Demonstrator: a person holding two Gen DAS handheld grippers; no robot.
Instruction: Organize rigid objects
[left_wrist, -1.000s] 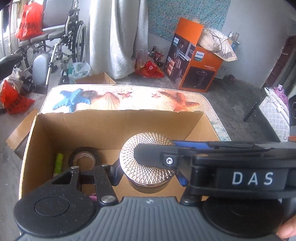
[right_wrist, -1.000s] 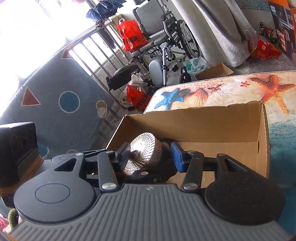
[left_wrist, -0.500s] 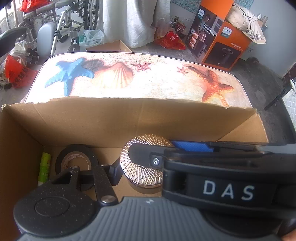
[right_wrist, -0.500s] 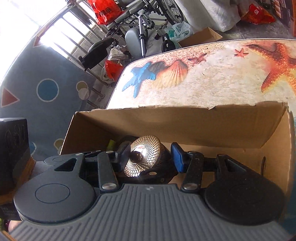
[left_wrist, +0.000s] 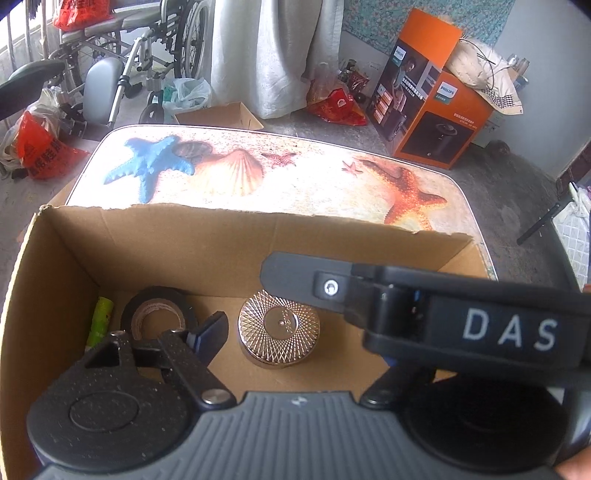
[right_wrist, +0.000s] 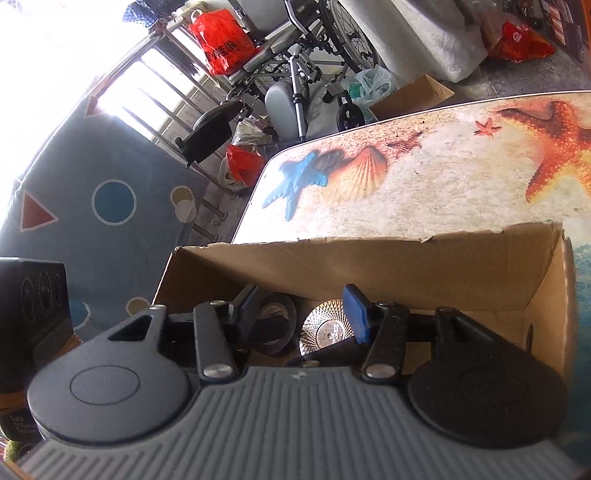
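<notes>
One cardboard box (left_wrist: 221, 243) sat at the centre of the left wrist frame, holding three items: one silver-lidded round tin (left_wrist: 279, 326), one roll of black tape (left_wrist: 157, 317) and one green tube (left_wrist: 99, 321) at lower left. Two starfish, one blue and one orange, were printed on the single table (left_wrist: 314, 184). One wheelchair (left_wrist: 147, 48) stood upper left, one orange carton (left_wrist: 436, 110) upper right.

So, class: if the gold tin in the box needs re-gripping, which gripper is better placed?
Left, probably. The left gripper has just opened, its jaws either side of the gold tin; the right gripper is open but off-line, the tin partly behind one finger.
</notes>
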